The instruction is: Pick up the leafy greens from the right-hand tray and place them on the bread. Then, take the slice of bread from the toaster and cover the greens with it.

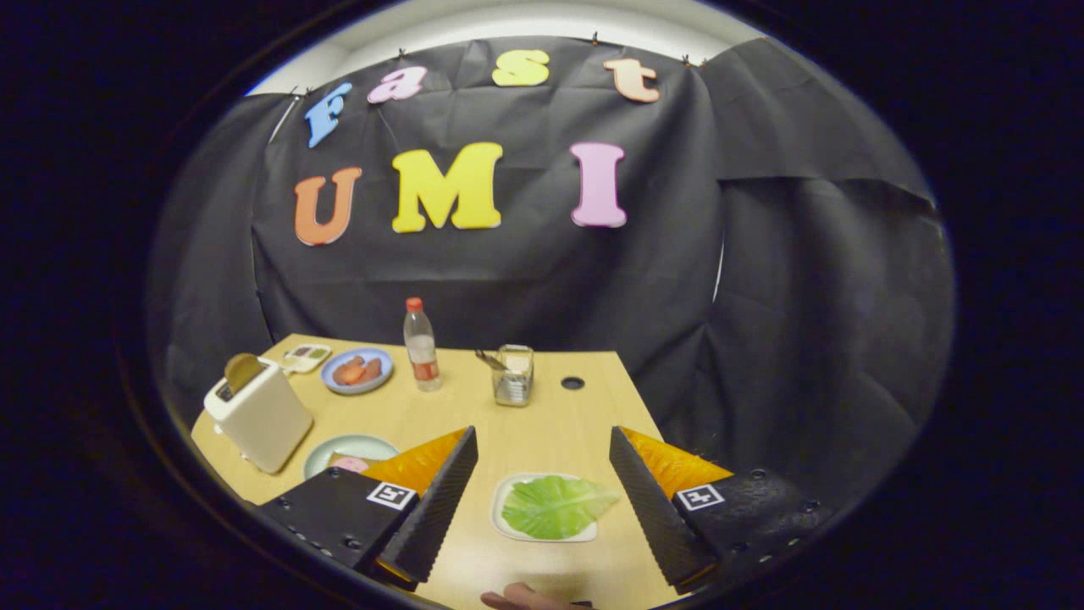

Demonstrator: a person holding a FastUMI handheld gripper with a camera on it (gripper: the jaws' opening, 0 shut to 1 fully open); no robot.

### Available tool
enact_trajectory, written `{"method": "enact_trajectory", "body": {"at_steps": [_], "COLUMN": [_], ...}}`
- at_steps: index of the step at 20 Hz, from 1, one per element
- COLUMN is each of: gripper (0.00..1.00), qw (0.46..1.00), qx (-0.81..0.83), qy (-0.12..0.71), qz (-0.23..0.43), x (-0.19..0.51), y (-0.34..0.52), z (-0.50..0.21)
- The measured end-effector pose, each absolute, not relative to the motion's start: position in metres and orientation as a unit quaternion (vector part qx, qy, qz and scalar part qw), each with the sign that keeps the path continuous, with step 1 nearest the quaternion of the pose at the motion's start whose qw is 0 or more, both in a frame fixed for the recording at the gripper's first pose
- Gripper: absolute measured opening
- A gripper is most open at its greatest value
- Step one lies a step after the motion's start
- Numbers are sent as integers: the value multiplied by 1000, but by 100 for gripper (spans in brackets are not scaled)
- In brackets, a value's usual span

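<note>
The gripper (544, 462) hangs over the table (550, 424), fingers spread wide and pinching nothing. The greens (555, 506) lie on a white tray (501, 517) between the fingers. The toaster (258, 413) stands well apart, beyond the left finger.

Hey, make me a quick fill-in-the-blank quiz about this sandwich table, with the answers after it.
1. The leafy greens lie on a white tray between the open gripper ____.
2. A slice of bread sticks up from the ____.
3. The clear bottle has a ____ cap.

Answers: fingers; toaster; red
</note>
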State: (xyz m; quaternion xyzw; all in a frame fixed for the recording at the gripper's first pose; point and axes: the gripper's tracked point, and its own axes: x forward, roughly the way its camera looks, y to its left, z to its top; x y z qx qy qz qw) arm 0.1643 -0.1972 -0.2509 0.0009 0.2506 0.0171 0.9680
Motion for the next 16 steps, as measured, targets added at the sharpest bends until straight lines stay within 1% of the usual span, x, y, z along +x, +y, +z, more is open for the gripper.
{"method": "enact_trajectory", "body": {"at_steps": [4,9,14,16], "gripper": [96,96,96,94], "qw": [946,908,881,872], "qx": [11,49,76,87], "qy": [323,415,467,482], "qz": [5,13,10,12], "x": [183,199,212,214], "y": [-237,-252,-257,-256], "z": [-325,-406,-445,-454]}}
